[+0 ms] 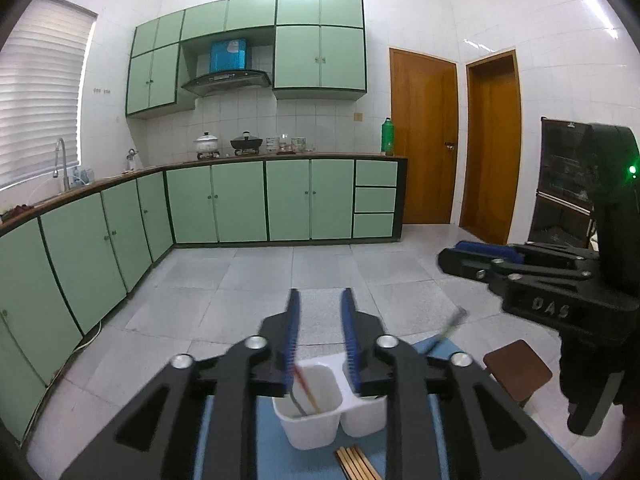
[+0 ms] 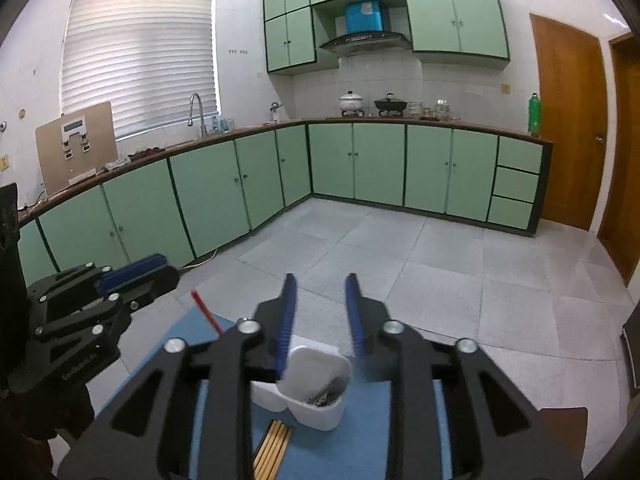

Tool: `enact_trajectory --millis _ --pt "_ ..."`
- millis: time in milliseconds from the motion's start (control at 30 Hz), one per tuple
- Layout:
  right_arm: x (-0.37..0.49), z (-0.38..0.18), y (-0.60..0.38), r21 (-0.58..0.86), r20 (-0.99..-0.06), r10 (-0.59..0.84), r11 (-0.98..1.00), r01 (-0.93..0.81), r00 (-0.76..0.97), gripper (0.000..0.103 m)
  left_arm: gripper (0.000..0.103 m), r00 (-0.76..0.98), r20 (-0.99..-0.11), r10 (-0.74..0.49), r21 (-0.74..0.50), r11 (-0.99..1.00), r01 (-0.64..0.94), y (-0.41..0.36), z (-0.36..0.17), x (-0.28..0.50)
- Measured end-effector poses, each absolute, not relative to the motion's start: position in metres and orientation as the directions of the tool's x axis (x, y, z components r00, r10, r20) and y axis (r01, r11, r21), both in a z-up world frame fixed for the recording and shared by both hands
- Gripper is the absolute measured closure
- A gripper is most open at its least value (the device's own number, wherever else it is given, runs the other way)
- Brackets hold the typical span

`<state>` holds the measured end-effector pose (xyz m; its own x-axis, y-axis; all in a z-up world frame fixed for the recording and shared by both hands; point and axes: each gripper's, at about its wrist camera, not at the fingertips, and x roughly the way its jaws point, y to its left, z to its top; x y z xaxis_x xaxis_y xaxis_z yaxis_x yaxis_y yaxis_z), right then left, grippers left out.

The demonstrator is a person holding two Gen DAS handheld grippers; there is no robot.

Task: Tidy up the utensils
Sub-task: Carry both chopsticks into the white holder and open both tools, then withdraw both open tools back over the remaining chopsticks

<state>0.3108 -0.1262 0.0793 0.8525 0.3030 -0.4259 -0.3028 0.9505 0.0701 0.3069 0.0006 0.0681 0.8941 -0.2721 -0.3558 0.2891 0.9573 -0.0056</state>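
Observation:
A white two-compartment utensil holder (image 1: pixel 316 420) (image 2: pixel 320 408) stands on a blue mat (image 1: pixel 272 444) (image 2: pixel 368 440). In the left wrist view one compartment holds a red-tipped stick and a dark utensil (image 1: pixel 306 394). In the right wrist view a compartment holds metal utensils (image 2: pixel 326 394). A bundle of wooden chopsticks (image 1: pixel 356 464) (image 2: pixel 272 450) lies on the mat in front of the holder. My left gripper (image 1: pixel 320 344) is open and empty above the holder. My right gripper (image 2: pixel 320 320) is open and empty above it too. A blurred utensil (image 1: pixel 448 330) sticks up at the right.
A brown stool (image 1: pixel 516 372) (image 2: pixel 564 420) stands right of the mat. Green kitchen cabinets (image 1: pixel 240 200) line the far walls across a grey tiled floor (image 2: pixel 400 260). Two wooden doors (image 1: pixel 424 136) are at the right. A red stick (image 2: pixel 206 310) pokes up at the mat's left edge.

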Motion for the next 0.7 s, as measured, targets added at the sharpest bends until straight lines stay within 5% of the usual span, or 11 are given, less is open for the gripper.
enact_trajectory --millis 233,433,700 --pt "0.253 0.065 -0.14 0.062 -0.408 0.275 0.96 -0.274 0.87 0.046 0.053 0.884 -0.382 -0.27 -0.013 0.958 0.287 0.008 0.056 0.261" --pt "0.199 0.008 -0.137 0.069 -0.472 0.241 0.969 -0.237 0.848 0.023 0.047 0.821 -0.502 -0.271 -0.068 0.959 0.276 0.018 0.0 0.223" --pt "0.153 -0.094 -0.123 0.149 -0.653 0.231 0.973 -0.177 0.721 0.02 0.047 0.695 -0.682 -0.228 -0.122 0.972 0.199 0.027 -0.097 0.191"
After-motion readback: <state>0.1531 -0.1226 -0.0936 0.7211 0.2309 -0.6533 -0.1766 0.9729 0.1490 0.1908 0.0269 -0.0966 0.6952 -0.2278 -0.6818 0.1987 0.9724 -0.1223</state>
